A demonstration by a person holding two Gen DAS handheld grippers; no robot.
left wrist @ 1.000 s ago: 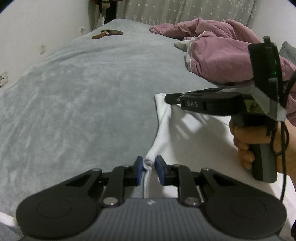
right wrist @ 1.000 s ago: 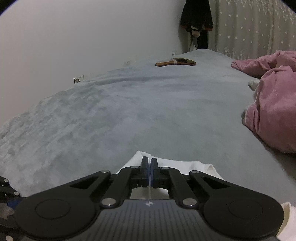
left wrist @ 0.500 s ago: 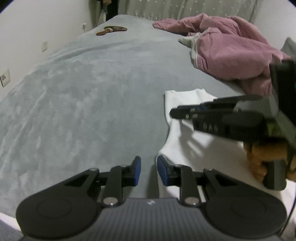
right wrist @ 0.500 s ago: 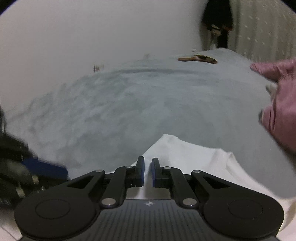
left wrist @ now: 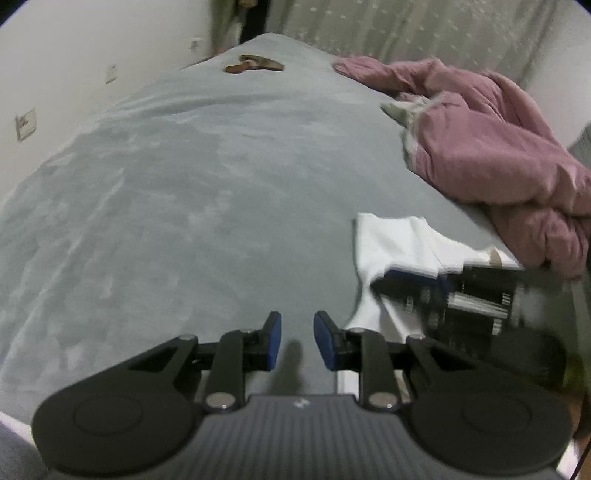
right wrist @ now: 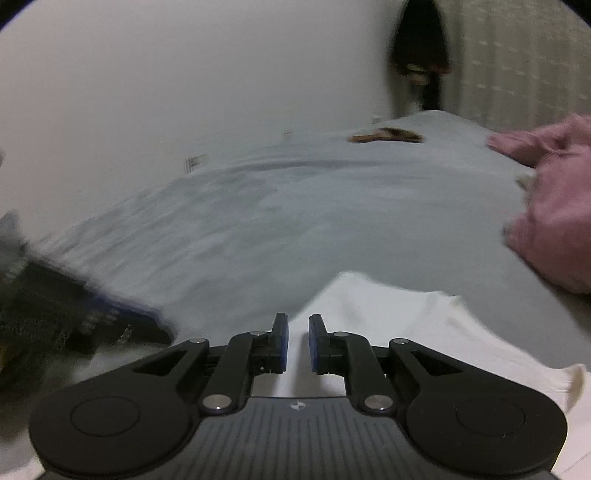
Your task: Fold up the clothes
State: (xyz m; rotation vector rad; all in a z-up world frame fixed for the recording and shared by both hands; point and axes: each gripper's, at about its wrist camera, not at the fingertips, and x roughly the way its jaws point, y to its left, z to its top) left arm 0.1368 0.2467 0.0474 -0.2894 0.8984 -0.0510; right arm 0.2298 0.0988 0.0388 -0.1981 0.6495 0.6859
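A: A second ago both pairs of jaws pinched the white garment (left wrist: 399,236); I've let go since. Left hand-held gripper (left wrist: 297,341) stands apart, empty, over the bed (left wrist: 184,184); right hand-held gripper (right wrist: 295,341) is opening, nothing between.

B: Progress?

A: One fold laid, I judge; more remain. Only the left view shows the far pink clothes (left wrist: 498,140) whole.

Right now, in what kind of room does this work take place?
Most likely a bedroom. A wide bed with a grey blanket fills the view, a crumpled pink garment and a white garment lie on it, and a dotted curtain hangs behind.
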